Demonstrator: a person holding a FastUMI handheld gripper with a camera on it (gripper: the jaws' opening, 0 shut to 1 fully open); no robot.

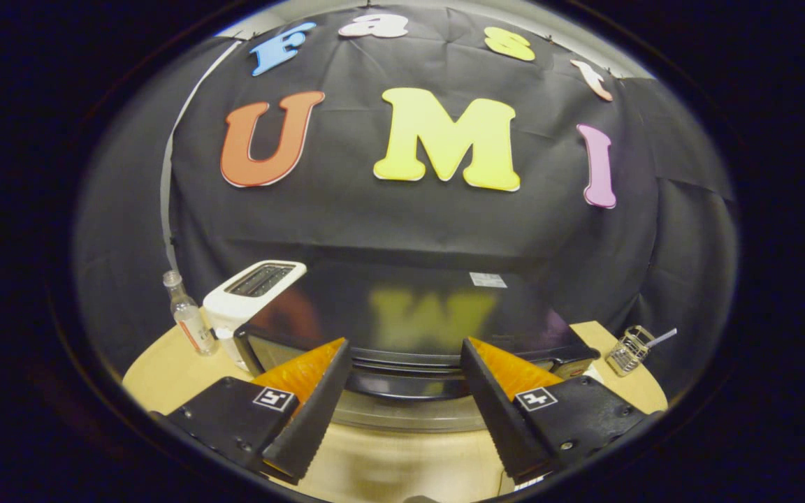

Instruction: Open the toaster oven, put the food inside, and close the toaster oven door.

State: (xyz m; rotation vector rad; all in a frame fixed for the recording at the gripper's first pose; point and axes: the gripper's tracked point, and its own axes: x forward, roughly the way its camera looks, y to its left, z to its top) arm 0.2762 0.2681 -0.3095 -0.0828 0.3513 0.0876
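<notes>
Claw spread wide, empty — toaster oven front hidden below its fingers.

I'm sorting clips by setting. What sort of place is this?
Probably a staged kitchen-style booth, not a real kitchen: a black toaster oven and white toaster stand on a round wooden table before a black cloth wall. The gripper fingers are open.

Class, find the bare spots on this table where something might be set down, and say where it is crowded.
Bare wooden table lies in front of the toaster oven, below the open gripper. A smaller patch lies beside the wire basket. It is crowded where the bottle and white toaster stand close beside the oven.
</notes>
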